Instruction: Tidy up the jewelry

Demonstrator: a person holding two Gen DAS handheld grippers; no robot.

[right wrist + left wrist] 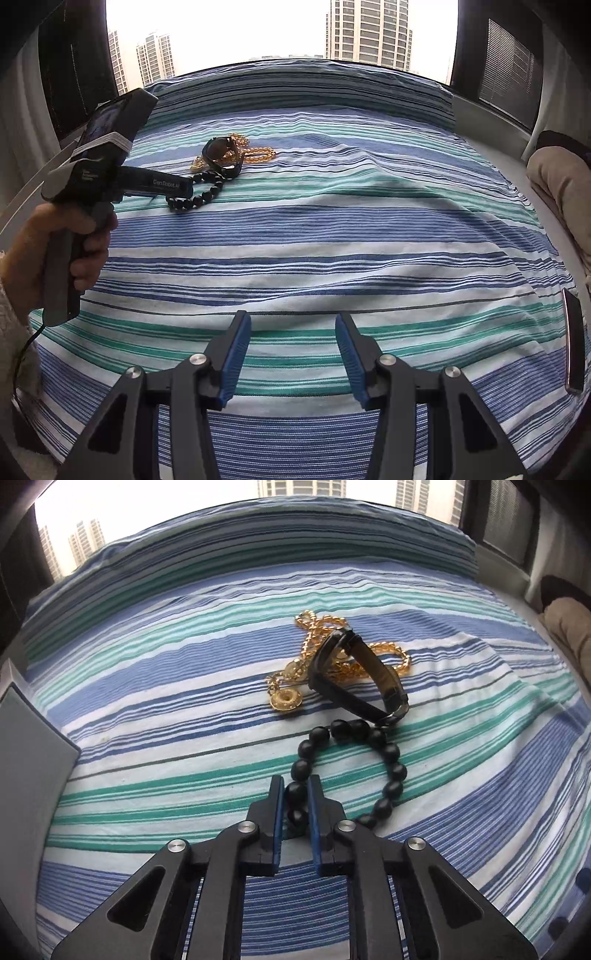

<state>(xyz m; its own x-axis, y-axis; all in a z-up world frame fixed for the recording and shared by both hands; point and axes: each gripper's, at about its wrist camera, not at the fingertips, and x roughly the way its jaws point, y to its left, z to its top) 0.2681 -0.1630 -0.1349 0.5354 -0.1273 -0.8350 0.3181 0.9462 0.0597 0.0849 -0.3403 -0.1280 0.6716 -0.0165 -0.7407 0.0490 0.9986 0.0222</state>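
The sorting had barely begun, as far as I could judge. The left gripper was closed on the black bead bracelet, its blue pads pinching a bead or two at the near end of the loop, while the rest of the loop lay on the striped bedsheet. Nothing looked lifted clear yet. Just beyond the bracelet, touching its far beads, the watch with the dark strap stood propped on its side, and under and behind it the gold bead necklace lay in a loose tangle with its round pendant out front (one heap, really, all three pieces touching or overlapping). The right gripper hung well apart from the pile, jaws parted and holding nothing. A grey box sat at the left edge, perhaps where things were meant to go, though I couldn't tell. So: one piece gripped, none put away, watch and necklace untouched.
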